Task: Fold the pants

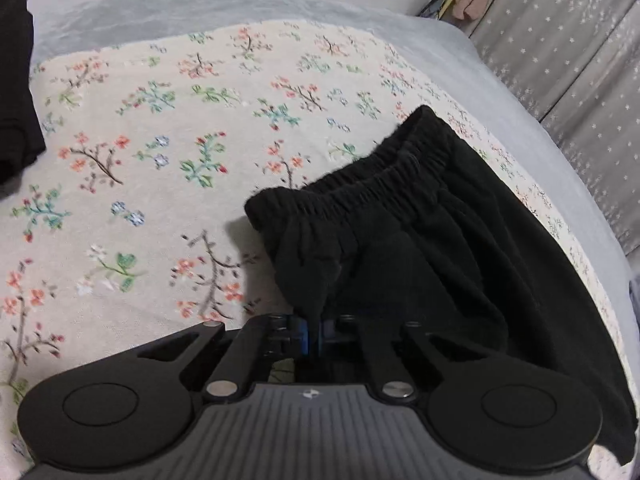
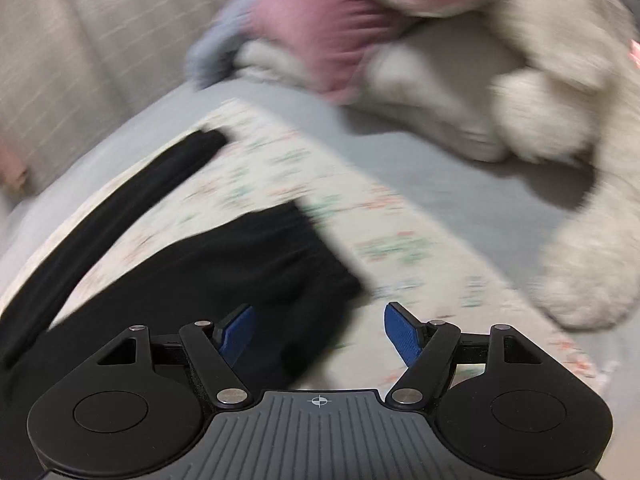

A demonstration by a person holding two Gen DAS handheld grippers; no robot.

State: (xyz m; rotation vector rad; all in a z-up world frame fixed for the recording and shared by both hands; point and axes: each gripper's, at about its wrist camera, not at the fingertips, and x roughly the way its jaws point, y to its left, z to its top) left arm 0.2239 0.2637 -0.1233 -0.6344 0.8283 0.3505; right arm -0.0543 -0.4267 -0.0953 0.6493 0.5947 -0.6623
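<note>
Black pants (image 1: pixel 420 232) with an elastic waistband (image 1: pixel 360 184) lie on a floral cloth (image 1: pixel 160 140) over the bed. My left gripper (image 1: pixel 314 330) is shut on a pinch of the pants' fabric just below the waistband and lifts it slightly. In the blurred right wrist view the black pants (image 2: pixel 240 264) lie at the lower left, with a narrow black strip (image 2: pixel 132 196) stretching to the upper left. My right gripper (image 2: pixel 320 332) is open and empty, its blue pads (image 2: pixel 402 334) spread just over the pants' edge.
Another black garment (image 1: pixel 14 80) lies at the far left. A grey sheet (image 1: pixel 160 16) borders the floral cloth. A starred curtain (image 1: pixel 560 48) hangs at the right. A white plush toy in pink clothing (image 2: pixel 480 80) lies on the bed beyond my right gripper.
</note>
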